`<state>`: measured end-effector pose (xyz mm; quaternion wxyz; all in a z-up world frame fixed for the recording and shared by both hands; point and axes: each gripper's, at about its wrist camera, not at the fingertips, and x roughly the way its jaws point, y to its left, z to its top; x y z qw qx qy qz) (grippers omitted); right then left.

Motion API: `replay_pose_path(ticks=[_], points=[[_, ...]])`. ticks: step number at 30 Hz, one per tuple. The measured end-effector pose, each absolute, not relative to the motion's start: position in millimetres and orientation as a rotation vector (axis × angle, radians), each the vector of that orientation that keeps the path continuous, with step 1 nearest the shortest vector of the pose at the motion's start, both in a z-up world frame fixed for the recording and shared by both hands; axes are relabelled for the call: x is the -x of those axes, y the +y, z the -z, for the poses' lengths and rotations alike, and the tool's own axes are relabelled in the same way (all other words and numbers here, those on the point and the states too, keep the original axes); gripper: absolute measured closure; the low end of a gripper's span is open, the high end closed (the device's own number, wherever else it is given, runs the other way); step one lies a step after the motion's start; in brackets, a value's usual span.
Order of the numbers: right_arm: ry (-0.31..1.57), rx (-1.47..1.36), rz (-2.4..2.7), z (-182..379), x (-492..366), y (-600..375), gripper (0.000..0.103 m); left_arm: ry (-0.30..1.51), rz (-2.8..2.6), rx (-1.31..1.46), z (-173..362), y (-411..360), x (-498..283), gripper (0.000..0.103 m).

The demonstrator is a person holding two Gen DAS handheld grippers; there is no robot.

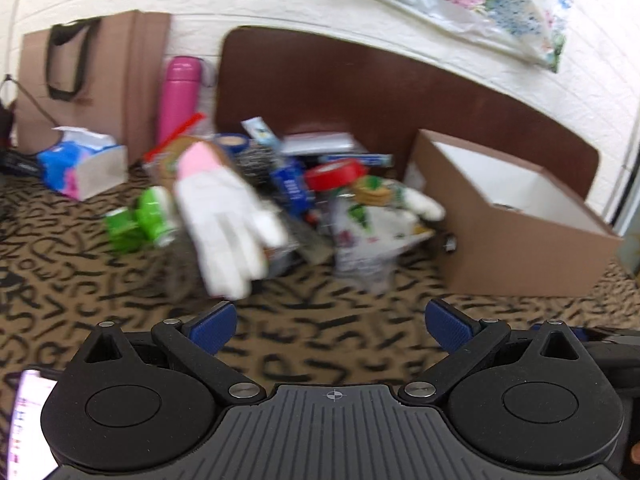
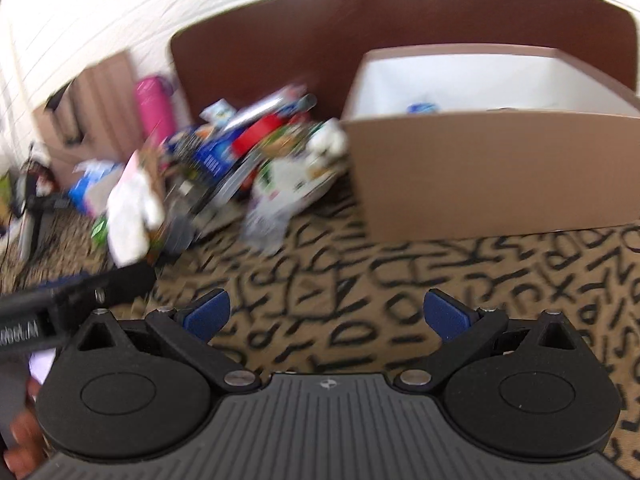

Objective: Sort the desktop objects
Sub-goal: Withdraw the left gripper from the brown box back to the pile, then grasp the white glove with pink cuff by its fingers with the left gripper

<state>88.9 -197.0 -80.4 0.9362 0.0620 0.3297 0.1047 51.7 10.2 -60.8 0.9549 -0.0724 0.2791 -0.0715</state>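
A blurred heap of small desktop objects [image 1: 288, 192] lies on the desk [image 1: 320, 312], which is covered with a tan cloth printed with black letters, and the heap sits against a dark brown board [image 1: 360, 80] that leans on the white wall. At the near left of the heap a white glove [image 1: 228, 220] with a pink cuff lies with its fingers pointing toward the camera, and just beside it on the left is a green bottle [image 1: 150, 216] on its side. Further into the heap a roll of red tape [image 1: 334, 174] rests near a blue packet [image 1: 290, 188], and a crumpled printed plastic bag [image 1: 368, 236] spreads at the right front. Just right of the heap stands an open brown cardboard box [image 1: 520, 248] with a white inside; in the right wrist view something small and blue [image 2: 422, 108] shows inside it, too blurred to name. Behind the heap on the left a pink flask [image 1: 180, 96] stands upright, next to a brown paper bag [image 1: 80, 80] with dark handles, and a blue tissue box [image 1: 80, 168] lies in front of that bag. The left tongs [image 1: 330, 326] hover above bare cloth in front of the heap, spread wide and holding nothing. The right tongs [image 2: 324, 314] are likewise spread wide and hold nothing, over the cloth before the box.
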Motion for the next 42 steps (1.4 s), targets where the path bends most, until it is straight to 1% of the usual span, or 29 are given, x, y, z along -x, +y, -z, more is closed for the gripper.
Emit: replay_pose_path(ticks=[6,11,15,17,21,23,24,27,30,33,35,36,37,38,39,40,42], points=[[0.634,0.003,-0.33,83,-88,-165,0.002,0.588,0.069,0.178,71,50,-59,0.0],[0.641,0.042,-0.394,86,-99,-139,0.012,0.578,0.05,0.201,70,70,-73,0.0],[0.634,0.058,-0.425,85,-111,-122,0.017,0.564,0.054,0.201,65,80,-87,0.004],[0.618,0.085,-0.452,83,-115,-111,0.022,0.554,0.059,0.221,60,86,-95,0.005],[0.569,0.129,-0.497,76,-126,-91,0.024,0.557,0.073,0.257,53,97,-117,0.01],[0.552,0.139,-0.517,74,-135,-82,0.033,0.566,0.086,0.28,51,102,-128,0.011],[0.549,0.141,-0.527,73,-140,-78,0.034,0.566,0.099,0.292,50,103,-133,0.011],[0.532,0.152,-0.554,70,-151,-66,0.037,0.567,0.106,0.313,49,108,-149,0.011],[0.502,0.173,-0.576,67,-158,-54,0.037,0.572,0.121,0.334,49,112,-163,0.012],[0.489,0.186,-0.58,68,-166,-43,0.037,0.6,0.147,0.365,53,116,-176,0.021],[0.497,0.183,-0.58,71,-171,-38,0.04,0.621,0.167,0.385,57,117,-183,0.029],[0.504,0.178,-0.582,72,-173,-37,0.041,0.633,0.173,0.39,59,117,-186,0.037],[0.507,0.173,-0.582,74,-175,-36,0.043,0.643,0.178,0.391,61,117,-187,0.05],[0.507,0.171,-0.58,74,-175,-35,0.046,0.652,0.185,0.396,63,117,-188,0.056],[0.508,0.175,-0.579,75,-175,-35,0.048,0.654,0.184,0.401,64,117,-187,0.067],[0.505,0.178,-0.576,74,-174,-34,0.054,0.654,0.189,0.401,63,117,-185,0.072],[0.503,0.172,-0.587,72,-172,-36,0.07,0.646,0.191,0.384,61,115,-180,0.078]])
